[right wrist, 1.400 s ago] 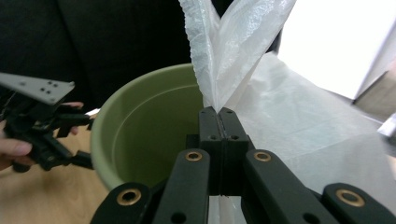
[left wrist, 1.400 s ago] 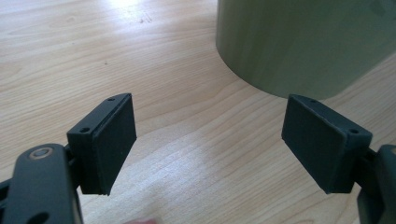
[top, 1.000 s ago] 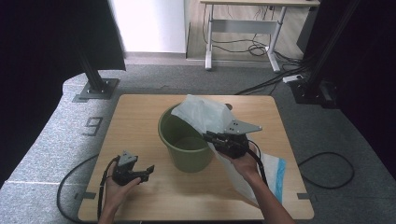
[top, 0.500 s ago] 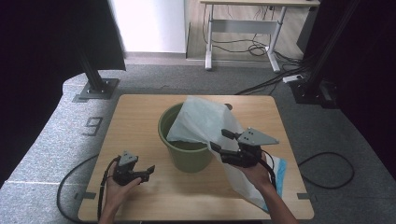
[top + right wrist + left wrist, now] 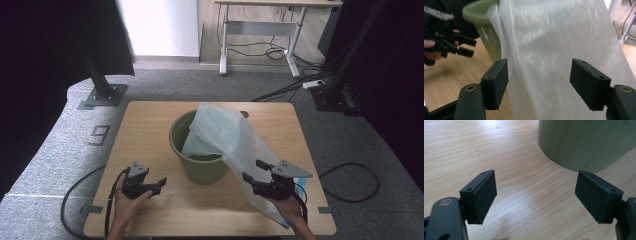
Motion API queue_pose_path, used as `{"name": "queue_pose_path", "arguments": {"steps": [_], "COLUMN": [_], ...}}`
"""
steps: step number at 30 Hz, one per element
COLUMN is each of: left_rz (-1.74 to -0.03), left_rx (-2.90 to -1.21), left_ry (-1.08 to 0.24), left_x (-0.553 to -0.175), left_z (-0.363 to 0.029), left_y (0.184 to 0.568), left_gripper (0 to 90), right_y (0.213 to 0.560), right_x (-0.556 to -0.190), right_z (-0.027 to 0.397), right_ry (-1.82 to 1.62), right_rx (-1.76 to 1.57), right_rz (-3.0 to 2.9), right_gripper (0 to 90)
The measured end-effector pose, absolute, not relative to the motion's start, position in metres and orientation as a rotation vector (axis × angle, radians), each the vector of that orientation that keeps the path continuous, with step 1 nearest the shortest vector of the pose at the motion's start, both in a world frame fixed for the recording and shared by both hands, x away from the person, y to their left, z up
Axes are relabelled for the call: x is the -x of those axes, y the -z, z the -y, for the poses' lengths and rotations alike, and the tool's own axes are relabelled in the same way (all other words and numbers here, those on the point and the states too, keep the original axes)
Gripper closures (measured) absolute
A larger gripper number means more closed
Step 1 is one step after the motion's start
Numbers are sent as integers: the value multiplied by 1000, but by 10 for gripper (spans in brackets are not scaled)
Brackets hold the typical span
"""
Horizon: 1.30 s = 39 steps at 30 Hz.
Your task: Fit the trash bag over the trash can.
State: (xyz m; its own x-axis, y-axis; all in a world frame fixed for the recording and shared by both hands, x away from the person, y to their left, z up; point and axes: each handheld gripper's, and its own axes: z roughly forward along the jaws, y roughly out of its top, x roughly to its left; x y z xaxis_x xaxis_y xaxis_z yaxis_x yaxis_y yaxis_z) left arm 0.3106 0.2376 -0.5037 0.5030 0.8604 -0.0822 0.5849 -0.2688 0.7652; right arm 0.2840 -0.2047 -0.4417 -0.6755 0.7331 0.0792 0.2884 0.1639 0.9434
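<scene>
Right gripper [image 5: 539, 85] before plastic bag [image 5: 554, 50]

Bare tabletop [image 5: 150, 130] left of bucket [image 5: 200, 170]; bag [image 5: 225, 135] drapes its right

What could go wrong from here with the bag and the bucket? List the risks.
1. The right gripper has just opened, so the translucent plastic bag lies loose, draped over the green bucket's rim and down onto the table; it may slide off.
2. A regrab on the hanging sheet could tug the light bucket over.
3. The left gripper, open beside the bucket, steadies nothing.
</scene>
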Motion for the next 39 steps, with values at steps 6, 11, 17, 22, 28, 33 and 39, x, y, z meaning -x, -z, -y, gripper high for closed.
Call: {"name": "queue_pose_path", "arguments": {"steps": [6, 11, 17, 22, 28, 33, 39], "left_rz": [-1187, -1197, -1197, -1204, -1189, -1173, -1127], "left_rx": [-1977, -1973, -1977, -1980, -1969, -1962, -1955], "left_ry": [-454, -455, -449, -462, -457, -474, -495], "left_x": [-310, -311, -312, -312, -309, -306, -300], "left_z": [-236, -236, -235, -234, -233, -230, -224], "left_y": [504, 504, 506, 506, 503, 497, 478], "left_gripper": [173, 168, 166, 161, 155, 157, 163], "right_y": [461, 472, 481, 491, 499, 499, 485], "right_x": [-277, -275, -276, -277, -282, -285, -281], "right_z": [204, 198, 193, 189, 186, 192, 204], "right_ry": [-1515, -1515, -1438, -1391, -1313, -1307, -1339], "right_rx": [-1006, -1027, -1052, -1054, -1067, -1038, -1022], "right_rz": [-2062, -2072, -2069, -2070, -2063, -2054, -1971], "right_gripper": [277, 265, 258, 282, 496, 765, 882]}}
